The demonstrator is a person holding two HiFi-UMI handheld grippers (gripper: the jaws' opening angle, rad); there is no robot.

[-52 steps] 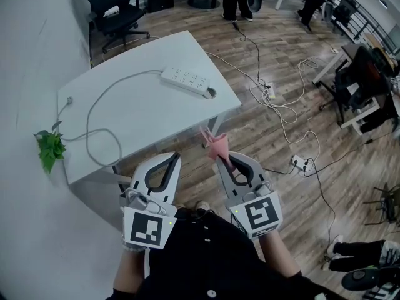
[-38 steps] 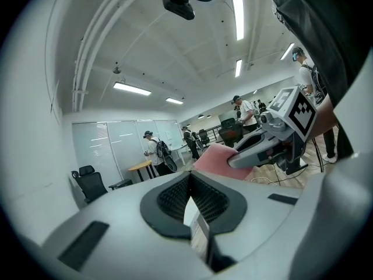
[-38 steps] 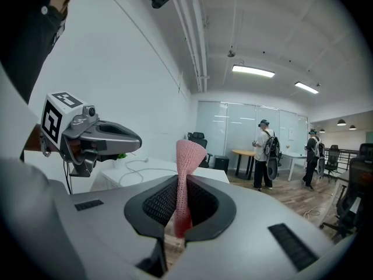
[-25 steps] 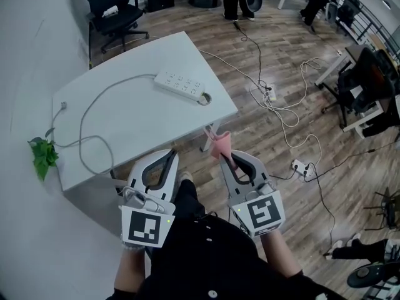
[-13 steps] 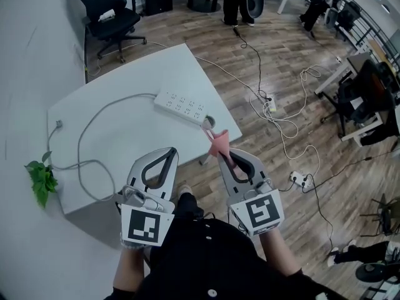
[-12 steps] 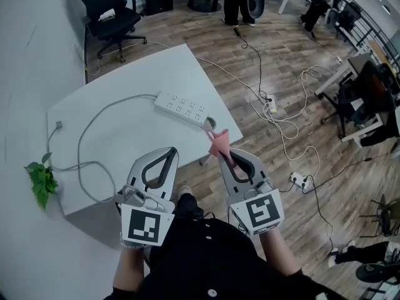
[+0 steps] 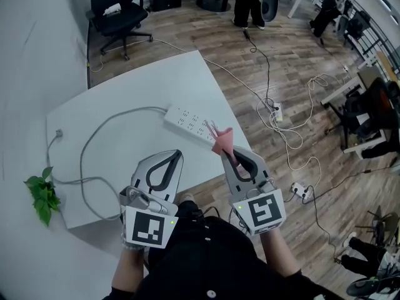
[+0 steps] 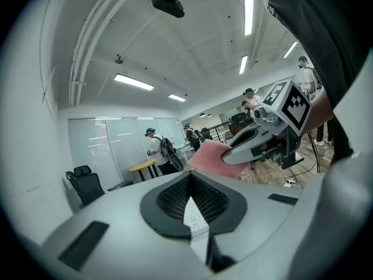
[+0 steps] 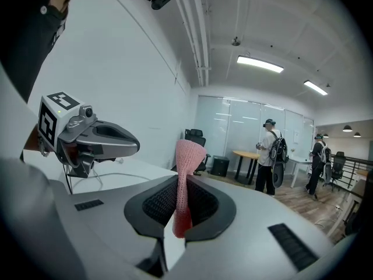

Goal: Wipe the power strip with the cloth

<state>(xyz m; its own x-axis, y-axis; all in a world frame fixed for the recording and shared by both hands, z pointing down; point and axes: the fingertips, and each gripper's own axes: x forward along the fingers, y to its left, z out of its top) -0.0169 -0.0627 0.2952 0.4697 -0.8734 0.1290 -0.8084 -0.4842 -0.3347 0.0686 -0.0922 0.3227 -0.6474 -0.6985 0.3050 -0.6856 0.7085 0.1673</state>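
Right gripper [image 7: 229, 151], pinching the pink cloth [image 7: 222, 140], has neared the power strip [image 7: 187, 121]; left gripper [image 7: 177, 154] stays closed.

Cool, even light falls from the ceiling strips [image 8: 134, 81]; the white bench [image 7: 125, 92] reads bright and shadows are soft. Every view bulges at its edges, with dark corners. The right claw [image 9: 180, 182] blurs near the lens, while its cloth [image 9: 187, 156] is crisp.
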